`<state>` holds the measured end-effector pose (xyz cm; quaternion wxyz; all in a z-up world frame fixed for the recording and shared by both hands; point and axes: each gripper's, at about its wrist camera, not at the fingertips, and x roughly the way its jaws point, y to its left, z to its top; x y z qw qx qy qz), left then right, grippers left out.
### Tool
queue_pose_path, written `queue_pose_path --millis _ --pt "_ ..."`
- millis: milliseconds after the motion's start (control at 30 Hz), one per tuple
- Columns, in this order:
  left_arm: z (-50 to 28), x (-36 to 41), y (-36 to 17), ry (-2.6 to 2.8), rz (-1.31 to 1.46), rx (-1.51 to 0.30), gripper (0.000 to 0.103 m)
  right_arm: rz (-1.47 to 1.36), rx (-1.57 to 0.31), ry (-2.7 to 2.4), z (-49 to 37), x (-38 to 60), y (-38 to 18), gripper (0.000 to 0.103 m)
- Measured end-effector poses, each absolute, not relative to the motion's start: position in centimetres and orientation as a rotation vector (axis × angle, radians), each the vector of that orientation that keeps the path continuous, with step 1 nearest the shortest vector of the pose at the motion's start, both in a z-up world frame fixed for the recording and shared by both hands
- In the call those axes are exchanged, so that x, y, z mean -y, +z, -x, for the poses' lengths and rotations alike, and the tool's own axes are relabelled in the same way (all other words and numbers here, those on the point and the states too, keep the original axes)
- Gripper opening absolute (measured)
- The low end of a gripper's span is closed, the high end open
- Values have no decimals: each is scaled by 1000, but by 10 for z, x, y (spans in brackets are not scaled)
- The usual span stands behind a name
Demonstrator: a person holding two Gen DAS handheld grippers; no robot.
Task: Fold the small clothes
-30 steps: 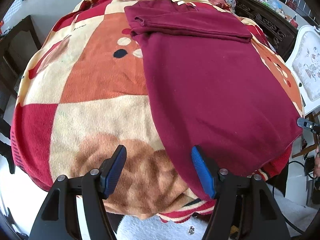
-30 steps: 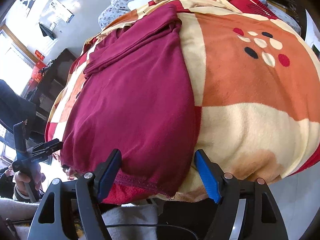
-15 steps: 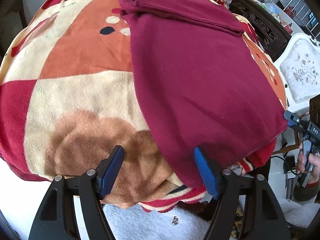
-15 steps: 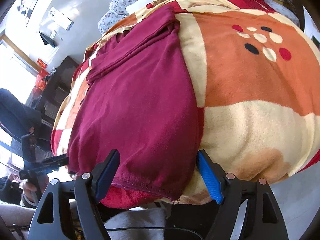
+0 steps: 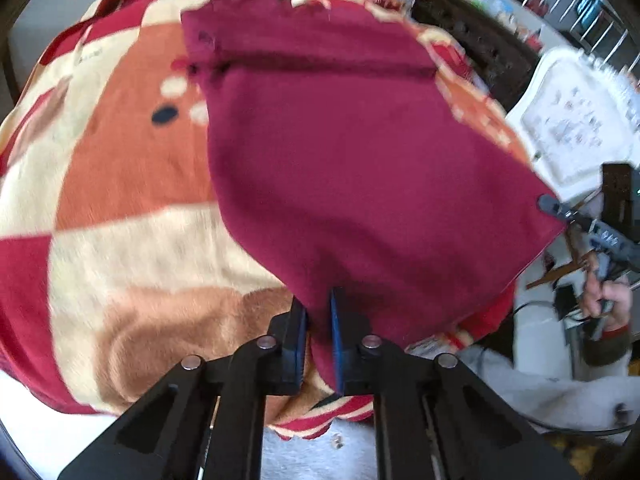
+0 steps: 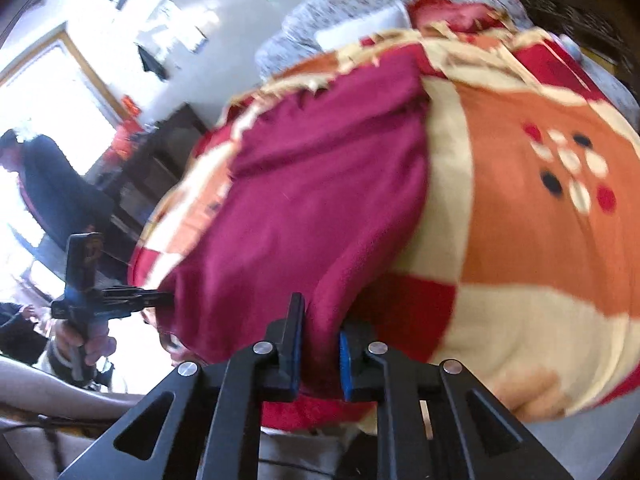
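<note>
A maroon garment (image 5: 360,160) lies flat on a patterned blanket (image 5: 120,240), its far part folded over in a band. My left gripper (image 5: 317,299) is shut on the near hem corner, the cloth bunched between its blue pads. In the right wrist view the same garment (image 6: 320,200) runs away from me; my right gripper (image 6: 321,316) has the other near hem corner between its pads, jaws closing and pressing on the cloth. Each gripper shows in the other's view: the right gripper (image 5: 554,205) and the left gripper (image 6: 162,300) each sit at a hem corner.
The blanket (image 6: 520,260) covers a bed with a pillow (image 6: 360,28) at the far end. A white upholstered chair (image 5: 572,128) and dark carved furniture (image 5: 480,40) stand on one side. A person in dark clothes (image 6: 52,188) stands by the bright window.
Both grippers went from wide open to closed on the near hem corners. The hem is pinched and raised a little off the blanket, and both views have tilted.
</note>
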<state>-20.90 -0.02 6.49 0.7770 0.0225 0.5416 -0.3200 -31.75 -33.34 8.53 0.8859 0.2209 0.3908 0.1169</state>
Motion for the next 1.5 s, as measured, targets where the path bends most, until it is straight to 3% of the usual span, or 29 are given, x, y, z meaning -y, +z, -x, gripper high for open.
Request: queue_pose_path --millis 600,967,1133,1167,1233,1300,1400,1500 --pt "99 3 129 -681 99 -992 8 -463 -620 257 197 359 152 16" --pt "-34 28 131 -535 132 -932 8 -475 -620 157 68 391 153 15" --pt "-92 38 111 -490 156 -972 8 -539 -681 114 3 413 124 15" --pt "-104 38 106 -473 186 -982 10 -573 -686 115 -5 419 116 17" --pt "-116 31 102 -479 265 -981 22 -665 -717 82 -25 439 98 40" --pt "-124 20 108 -460 331 -919 55 -720 -669 33 -26 457 95 53" --pt "-127 8 121 -448 350 -876 60 -772 -596 27 -12 473 105 53" --pt "-122 12 128 -445 274 -866 60 -633 -609 66 -3 452 120 54"
